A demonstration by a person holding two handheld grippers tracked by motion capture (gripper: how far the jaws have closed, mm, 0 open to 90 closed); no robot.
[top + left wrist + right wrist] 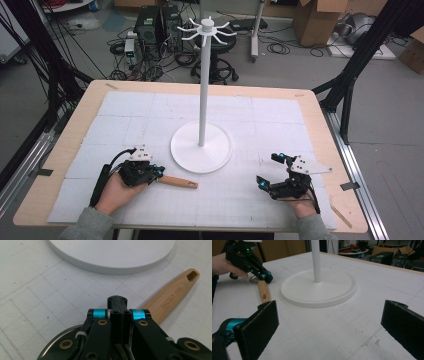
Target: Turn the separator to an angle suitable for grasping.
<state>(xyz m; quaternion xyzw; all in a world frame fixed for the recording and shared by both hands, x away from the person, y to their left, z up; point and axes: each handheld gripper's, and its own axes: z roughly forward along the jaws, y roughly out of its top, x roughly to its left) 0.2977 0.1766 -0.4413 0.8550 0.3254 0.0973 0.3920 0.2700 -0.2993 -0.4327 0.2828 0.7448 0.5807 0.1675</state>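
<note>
The left hand-held gripper (159,171) has its jaws fully together, pinched on the thin metal part of a kitchen tool (172,297) where that part meets the wooden handle. The tool lies flat near the front-left of the worktop (65,150), its handle pointing toward the right edge, just in front of the stand's round base (201,148). The right hand-held gripper (269,173) sits near the front-right corner with its jaws spread wide, nothing between the pads and nothing touched.

Count: 2 hand-held grippers, 1 kitchen tool, 1 white stand with 1 pole (203,90) and a ring of hooks (207,29) at the top.

In the left gripper view the tool's metal head is mostly covered by the gripper's own body; a curved metal rim (65,331) peeks out at the lower left, so what kind of tool it is cannot be told. The stand's base is cut off at the top of that view. In the right gripper view the pole runs out of the picture, and the tool's handle (263,291) is partly behind the left hand-held gripper (268,277).
</note>
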